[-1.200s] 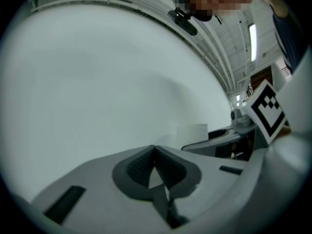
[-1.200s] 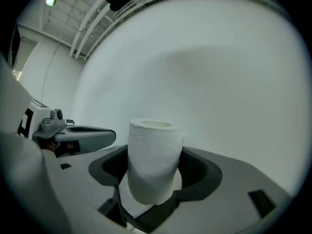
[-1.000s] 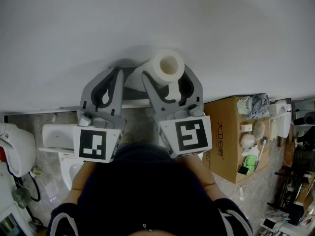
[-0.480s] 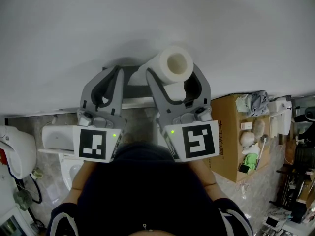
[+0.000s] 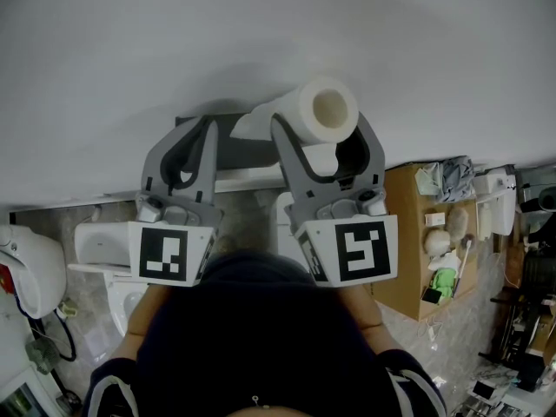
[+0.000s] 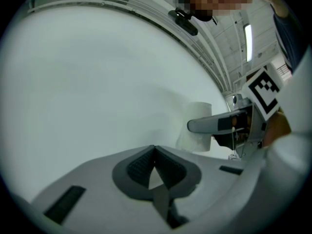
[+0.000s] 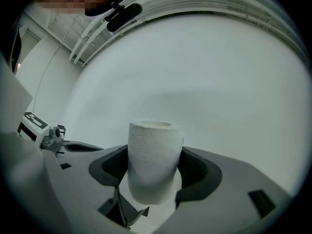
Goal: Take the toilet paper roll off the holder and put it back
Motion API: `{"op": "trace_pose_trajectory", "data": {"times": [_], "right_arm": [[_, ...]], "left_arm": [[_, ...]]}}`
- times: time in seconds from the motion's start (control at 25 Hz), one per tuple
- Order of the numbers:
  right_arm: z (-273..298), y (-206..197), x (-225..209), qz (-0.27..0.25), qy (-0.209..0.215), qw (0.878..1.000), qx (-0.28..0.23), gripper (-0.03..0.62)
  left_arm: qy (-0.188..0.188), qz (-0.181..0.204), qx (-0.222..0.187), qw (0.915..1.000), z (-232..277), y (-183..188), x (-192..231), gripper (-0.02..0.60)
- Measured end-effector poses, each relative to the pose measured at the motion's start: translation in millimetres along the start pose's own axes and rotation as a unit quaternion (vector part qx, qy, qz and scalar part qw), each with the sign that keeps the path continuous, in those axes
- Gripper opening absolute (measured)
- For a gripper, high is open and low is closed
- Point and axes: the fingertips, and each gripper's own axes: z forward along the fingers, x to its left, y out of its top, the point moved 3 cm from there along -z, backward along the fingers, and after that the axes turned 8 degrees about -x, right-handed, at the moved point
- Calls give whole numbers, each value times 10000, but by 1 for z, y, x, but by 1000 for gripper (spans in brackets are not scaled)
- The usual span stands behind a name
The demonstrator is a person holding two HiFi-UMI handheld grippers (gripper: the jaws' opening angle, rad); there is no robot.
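I read the right gripper (image 7: 152, 175) as closed on the toilet paper roll (image 7: 153, 157). Its jaws press the wound paper from both sides at about mid-height, and the roll stands on end between them. In the head view the roll (image 5: 323, 109) is off the holder (image 5: 246, 152), just to the right of it and close to the wall, with the open core facing up toward the camera. A white flap reaches from the roll back toward the holder; I take it for the loose end but cannot confirm this. The left gripper (image 6: 155, 154) sits in front of the holder's left part with its jaw tips together and nothing between them. I judge the roll to be light, soft and easily dented, with only the cardboard core stiff. The paper surface should give good friction, so a moderate squeeze across the middle of the body is enough. A harder squeeze risks ovalling the core, which would hinder refitting it on the holder.
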Motion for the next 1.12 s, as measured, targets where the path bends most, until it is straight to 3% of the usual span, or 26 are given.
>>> {"op": "trace_pose_trajectory", "data": {"times": [0.4,1.12], "right_arm": [[-11,13,-19,-44,-271,9995,-148,319],[-32,-1,-60,-252,-866,9959,84,319]], "left_arm": [[-22,67,-20,10000,-2,3,-3,1],[-51,172,-140,9997,-5,9,-5,1]]}}
